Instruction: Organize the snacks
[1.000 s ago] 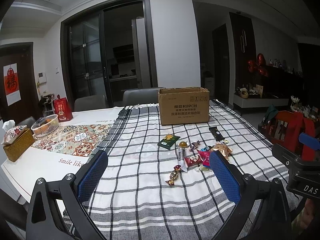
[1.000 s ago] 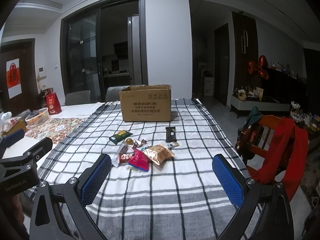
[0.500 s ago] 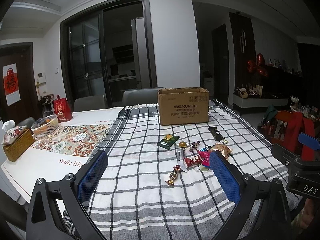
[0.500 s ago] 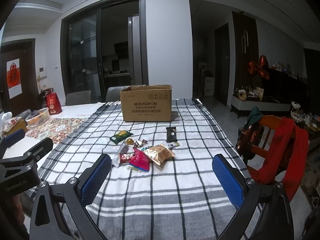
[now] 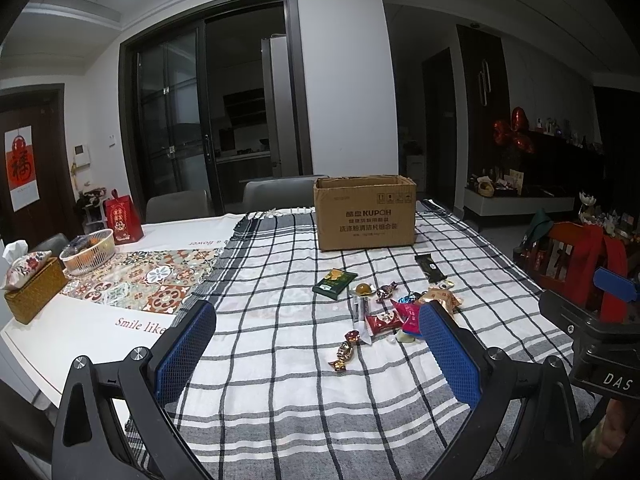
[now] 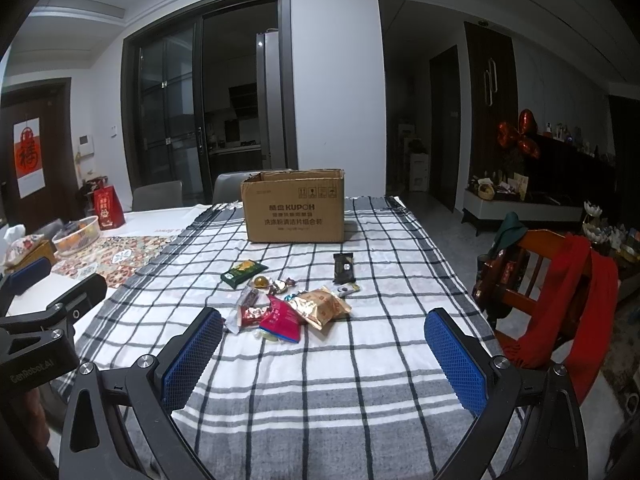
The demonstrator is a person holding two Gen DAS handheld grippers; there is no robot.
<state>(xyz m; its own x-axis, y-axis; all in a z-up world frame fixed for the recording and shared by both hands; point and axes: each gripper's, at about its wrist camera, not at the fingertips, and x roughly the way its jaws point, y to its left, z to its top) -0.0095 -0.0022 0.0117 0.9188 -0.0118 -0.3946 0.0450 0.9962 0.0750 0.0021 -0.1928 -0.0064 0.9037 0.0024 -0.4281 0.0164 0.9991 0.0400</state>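
Right wrist view: cardboard box (image 6: 295, 207) and snack pile (image 6: 286, 302) drifted slightly toward 3 o'clock in frame over last second. Left wrist view: scene drifted barely toward 12 o'clock.

Snacks (image 6: 288, 304) on tablecloth (image 6: 360, 360), before cardboard box (image 6: 294, 208)

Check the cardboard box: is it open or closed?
Open. The cardboard box stands upright with its top flaps apart, rim and inner wall showing. Its contents cannot be seen.

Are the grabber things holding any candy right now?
No. The left hand-held gripper and the right hand-held gripper are both open and empty, above the checked tablecloth. The wrapped snacks lie untouched.
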